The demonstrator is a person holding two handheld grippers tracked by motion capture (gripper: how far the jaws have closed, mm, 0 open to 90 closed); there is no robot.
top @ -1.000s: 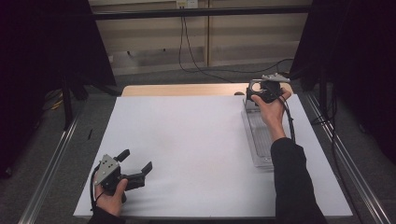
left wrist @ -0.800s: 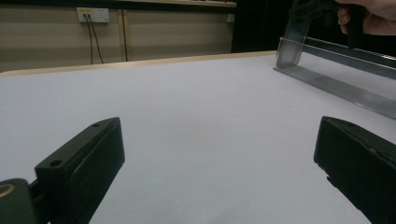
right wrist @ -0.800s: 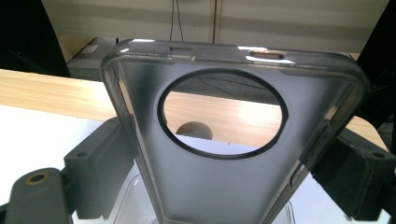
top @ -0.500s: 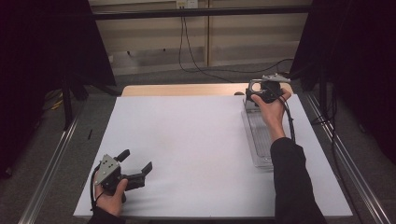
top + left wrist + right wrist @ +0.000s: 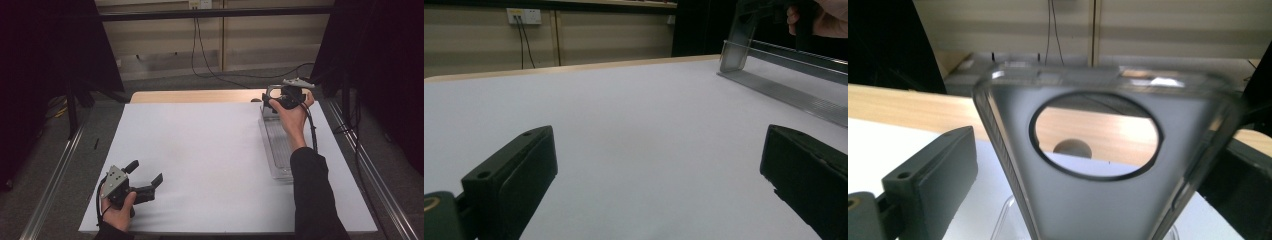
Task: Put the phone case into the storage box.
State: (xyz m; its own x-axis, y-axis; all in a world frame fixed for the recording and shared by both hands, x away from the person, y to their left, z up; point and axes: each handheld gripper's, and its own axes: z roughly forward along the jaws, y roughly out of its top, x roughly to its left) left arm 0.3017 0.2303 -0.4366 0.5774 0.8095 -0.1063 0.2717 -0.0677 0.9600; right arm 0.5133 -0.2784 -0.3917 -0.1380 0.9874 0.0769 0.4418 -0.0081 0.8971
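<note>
My left gripper [image 5: 148, 176] rests low on the white mat [image 5: 210, 160] at the near left, held in a hand. Its black fingers [image 5: 514, 180] are spread wide, with bare mat between them. At the far right, a hand holds my right gripper [image 5: 272, 100] over the far end of a clear tray [image 5: 277, 150]. A translucent grey case [image 5: 1098, 200] with a round hole stands upright between its jaws. The left finger [image 5: 933, 185] stands apart from the case's edge. The right finger is partly hidden behind the case. The same case [image 5: 736, 37] stands at the tray's end in the left gripper view.
The clear tray's rail [image 5: 784, 90] runs along the mat's right side. A bare wooden strip [image 5: 195, 96] edges the table's far side, with a wall, a socket and cables behind. Metal frame rails [image 5: 50, 185] flank the table. The person's dark sleeve [image 5: 312, 195] lies along the right.
</note>
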